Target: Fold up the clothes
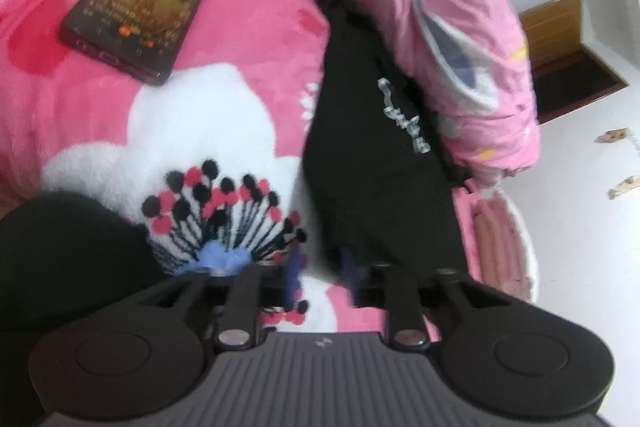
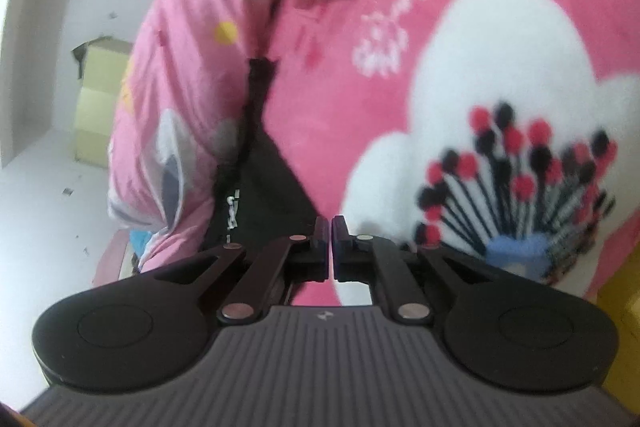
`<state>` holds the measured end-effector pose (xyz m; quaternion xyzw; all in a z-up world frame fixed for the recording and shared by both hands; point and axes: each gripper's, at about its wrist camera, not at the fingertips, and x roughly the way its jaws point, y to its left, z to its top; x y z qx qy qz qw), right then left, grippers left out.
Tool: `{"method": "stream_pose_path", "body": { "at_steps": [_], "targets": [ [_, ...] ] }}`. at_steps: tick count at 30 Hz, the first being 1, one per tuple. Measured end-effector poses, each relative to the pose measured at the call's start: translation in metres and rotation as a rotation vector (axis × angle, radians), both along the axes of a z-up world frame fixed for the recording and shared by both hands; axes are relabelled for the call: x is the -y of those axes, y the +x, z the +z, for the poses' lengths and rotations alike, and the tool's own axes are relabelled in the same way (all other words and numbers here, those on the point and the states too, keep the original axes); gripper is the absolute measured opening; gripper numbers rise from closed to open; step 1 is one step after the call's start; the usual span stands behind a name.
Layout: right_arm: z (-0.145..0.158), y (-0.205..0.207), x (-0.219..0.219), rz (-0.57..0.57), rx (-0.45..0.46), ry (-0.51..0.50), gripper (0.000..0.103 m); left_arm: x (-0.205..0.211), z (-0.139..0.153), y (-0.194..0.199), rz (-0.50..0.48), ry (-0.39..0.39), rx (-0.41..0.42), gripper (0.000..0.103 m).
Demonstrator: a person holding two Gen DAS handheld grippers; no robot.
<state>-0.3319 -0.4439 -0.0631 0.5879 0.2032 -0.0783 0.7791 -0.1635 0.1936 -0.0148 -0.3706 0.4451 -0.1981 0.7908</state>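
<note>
A black garment [image 1: 376,155] with pale lettering lies on the pink flowered blanket [image 1: 248,39], stretched long and narrow beside a rumpled pink quilt [image 1: 472,39], its far end bunched. It looks drawn out rather than neatly squared, so folds seem left to make, though how many it already holds is unclear. The left gripper [image 1: 320,267] is spread wide, its near finger lost against the cloth (blur hides any grasp). The right gripper [image 2: 330,227] is nearly closed at the garment's edge; whether it pinches fabric I cannot tell. A phone [image 1: 140,7] lies apart.
</note>
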Motion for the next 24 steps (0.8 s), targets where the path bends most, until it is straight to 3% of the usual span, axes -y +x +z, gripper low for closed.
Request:
{"method": "stream_pose_path", "body": {
  "at_steps": [2,4,6,9,11,14,16,17,20,24],
  "targets": [
    [0.003,-0.001,0.002,0.008,0.007,-0.018,0.01,-0.002,0.003,-0.003,0.003,-0.025,0.035,0.051],
    [0.006,0.007,0.002,0.034,0.006,-0.036,0.028,-0.002,0.005,-0.005,0.007,-0.042,0.061,0.055],
    [0.009,0.012,0.0,0.053,0.004,-0.054,0.034,0.002,0.005,-0.002,0.01,-0.019,0.054,0.055],
    [0.012,0.02,-0.002,0.083,0.001,-0.081,0.034,0.012,0.001,0.004,0.014,0.077,0.047,0.048],
    [0.014,0.025,-0.003,0.102,-0.001,-0.1,0.034,0.02,-0.002,0.007,0.009,0.128,0.039,0.033],
    [0.018,0.032,-0.005,0.132,-0.004,-0.127,0.032,0.029,-0.006,0.009,-0.002,0.165,0.035,0.018],
    [0.02,0.037,-0.007,0.152,-0.006,-0.145,0.022,0.034,-0.008,0.008,-0.005,0.176,0.041,0.012],
    [0.021,0.04,-0.007,0.161,-0.007,-0.154,0.003,0.036,-0.008,0.007,-0.006,0.183,0.043,0.005],
    [0.025,0.047,-0.009,0.191,-0.009,-0.182,0.003,0.038,-0.003,0.006,-0.012,0.207,0.037,0.003],
    [0.027,0.049,-0.011,0.209,-0.026,-0.202,0.002,0.019,0.028,-0.002,-0.008,0.114,0.053,0.003]
  ]
}}
